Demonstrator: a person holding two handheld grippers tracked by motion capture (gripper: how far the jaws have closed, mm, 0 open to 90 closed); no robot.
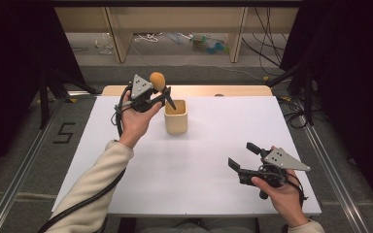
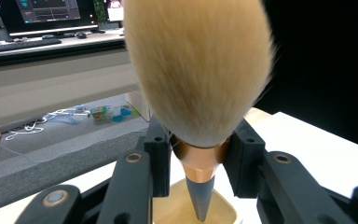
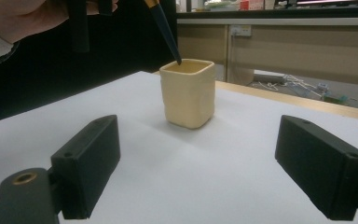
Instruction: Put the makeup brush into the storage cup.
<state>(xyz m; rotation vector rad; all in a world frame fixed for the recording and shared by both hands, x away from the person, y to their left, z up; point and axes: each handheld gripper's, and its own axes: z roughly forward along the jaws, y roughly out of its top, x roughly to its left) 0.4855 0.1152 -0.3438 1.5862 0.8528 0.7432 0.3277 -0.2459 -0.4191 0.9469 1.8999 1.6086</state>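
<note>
A makeup brush (image 1: 158,82) with a tan bristle head (image 2: 198,70), a copper ferrule and a dark handle is held bristles-up by my left gripper (image 1: 162,94), which is shut on the ferrule (image 2: 199,158). The handle tip (image 3: 177,58) hangs just over the mouth of a cream square cup (image 1: 176,116) at the table's far middle. The cup's rim (image 2: 223,210) lies right below the tip. My right gripper (image 1: 245,156) stands open near the front right, its jaws pointing at the cup (image 3: 188,93) with nothing between them.
The white table top (image 1: 194,160) has bare room around the cup. Beyond the far edge are wooden furniture legs (image 1: 118,39), cables and small clutter on the floor. Dark curtains flank both sides.
</note>
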